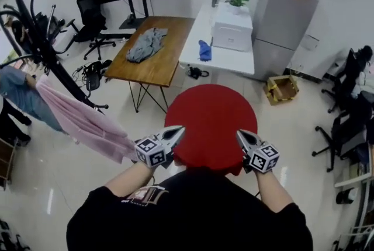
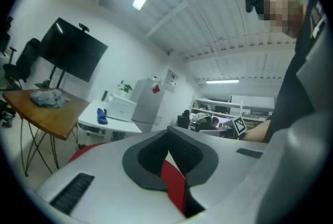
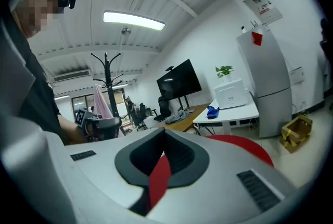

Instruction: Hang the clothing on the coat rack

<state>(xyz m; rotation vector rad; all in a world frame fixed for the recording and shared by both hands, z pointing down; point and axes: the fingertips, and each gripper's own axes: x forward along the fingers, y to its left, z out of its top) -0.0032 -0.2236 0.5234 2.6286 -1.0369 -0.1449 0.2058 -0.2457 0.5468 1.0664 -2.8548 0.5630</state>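
A wide piece of red clothing [image 1: 213, 118] is spread between my two grippers, just in front of the person's chest. My left gripper [image 1: 177, 133] is shut on its left edge, and a strip of the red fabric [image 2: 174, 186] shows pinched between the jaws. My right gripper [image 1: 241, 136] is shut on the right edge, with red fabric [image 3: 158, 181] between its jaws too. The black coat rack [image 1: 41, 45] stands at the far left. A pink garment [image 1: 87, 124] and a blue one [image 1: 23, 98] hang from it.
A wooden table [image 1: 160, 66] ahead carries a grey garment [image 1: 146, 44]. Beside it is a white table [image 1: 193, 60] with a blue cloth [image 1: 204, 50] and a white box. A grey fridge [image 1: 283, 16], a cardboard box [image 1: 281, 89] and office chairs [image 1: 345, 127] stand to the right.
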